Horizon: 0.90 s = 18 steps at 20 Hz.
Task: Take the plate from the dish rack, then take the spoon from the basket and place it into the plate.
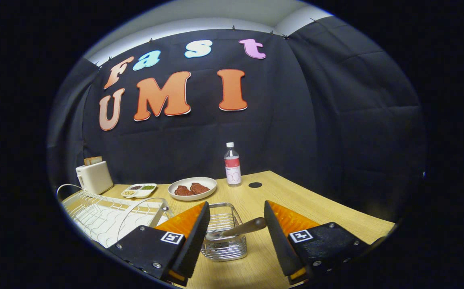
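Jaws [236, 237] spread wide, I straddle the spoon [241, 228], its handle propped out of the basket [223, 241] on the surface [296, 196] for pinching.

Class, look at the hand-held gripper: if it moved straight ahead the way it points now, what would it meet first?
Most likely the spoon, whose handle juts from the wire basket between the open fingers of the hand-held gripper. Depth is unclear; the basket rim could come first.
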Available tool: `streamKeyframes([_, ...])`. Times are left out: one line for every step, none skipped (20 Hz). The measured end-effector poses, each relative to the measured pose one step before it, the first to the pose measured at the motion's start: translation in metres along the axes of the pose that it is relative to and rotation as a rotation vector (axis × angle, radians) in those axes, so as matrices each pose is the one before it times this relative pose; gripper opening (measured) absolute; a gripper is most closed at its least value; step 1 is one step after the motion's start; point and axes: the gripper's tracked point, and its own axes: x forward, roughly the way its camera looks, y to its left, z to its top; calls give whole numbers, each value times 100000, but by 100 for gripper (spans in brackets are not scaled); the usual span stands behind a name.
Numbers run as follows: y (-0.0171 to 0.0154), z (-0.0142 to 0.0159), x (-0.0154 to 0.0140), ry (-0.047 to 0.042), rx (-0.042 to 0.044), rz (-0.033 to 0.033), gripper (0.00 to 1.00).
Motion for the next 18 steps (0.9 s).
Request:
streamKeyframes([-108, -68, 483, -226, -1421, -474, 72])
streamKeyframes([144, 12, 235, -135, -761, 59, 67])
streamKeyframes([395, -94, 98, 84, -526, 51, 56])
streamKeyframes([40, 98, 139, -40, -1012, -502, 50])
streamKeyframes([176, 56, 106, -286, -352, 714, 40])
streamKeyframes([708, 455, -144, -914, 1683, 2726, 31])
streamKeyframes([1006, 222, 92, -85, 2141, 2263, 26])
streamKeyframes([-256, -178, -29, 308, -1870, -2658, 21])
streamKeyframes([-259, -136, 249, -751, -3478, -54, 15])
streamKeyframes([454, 232, -12, -510, -1216, 1162, 14])
streamKeyframes([722, 345, -372, -308, -1049, 1031, 11])
streamKeyframes([200, 363, -250, -438, -1586, -140, 11])
streamKeyframes([-90, 504, -54, -1348, -1621, -362, 11])
streamKeyframes([-13, 795, -301, -1518, -376, -364, 11])
streamKeyframes([115, 798, -325, -1247, -204, 108, 11])
streamKeyframes([-127, 837, -356, -1302, 71, -501, 11])
streamKeyframes([-276, 1012, -430, -1610, -220, -590, 10])
streamKeyframes([-196, 1153, -505, -1586, -446, -259, 10])
